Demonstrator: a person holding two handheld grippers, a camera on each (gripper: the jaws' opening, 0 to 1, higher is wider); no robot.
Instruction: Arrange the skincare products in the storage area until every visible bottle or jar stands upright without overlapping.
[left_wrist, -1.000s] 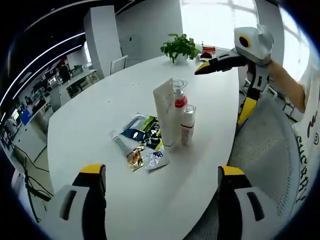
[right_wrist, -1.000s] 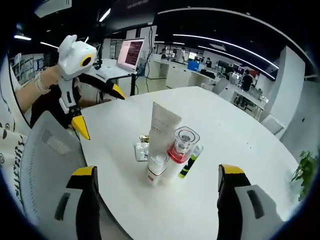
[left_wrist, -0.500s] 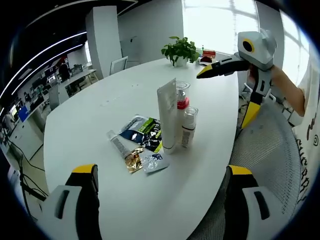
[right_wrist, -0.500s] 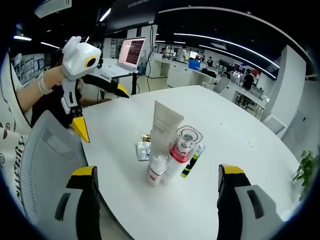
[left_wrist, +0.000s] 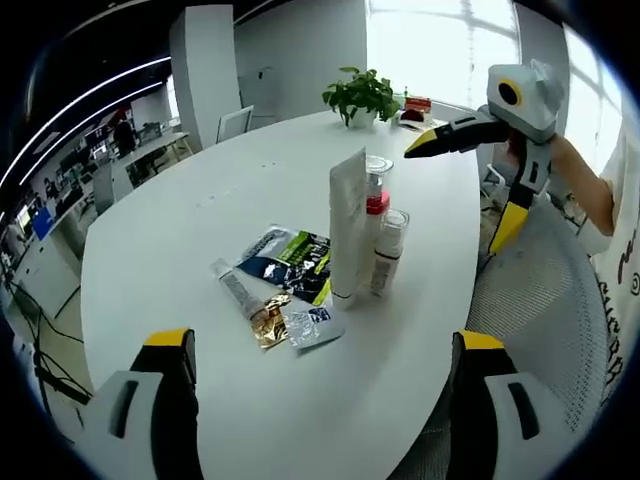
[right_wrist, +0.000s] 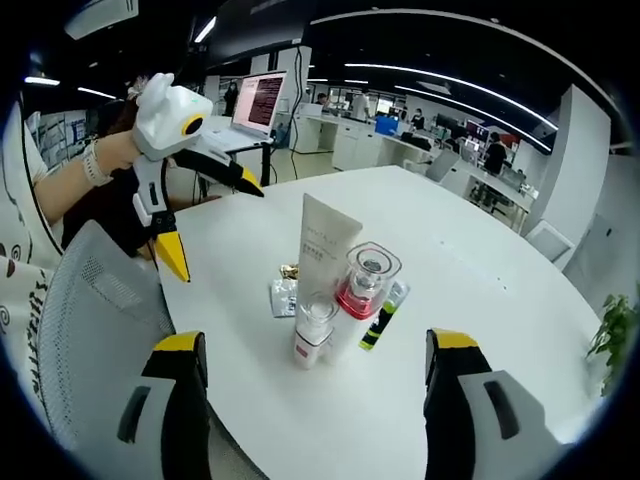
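Both your tongs hang above the white table with nothing in them. Your left gripper has its jaws spread wide, and so does your right gripper.

Out from them, three products already stand upright in a tight cluster: the tall white tube on its cap, the red-collared pump bottle behind it and the small white bottle just beside. They look close enough to touch, so you may need to space them.

What seems left lies flat beside that group: the small grey tube, the dark green-and-black sachets and the gold and silver sachets, some overlapping.
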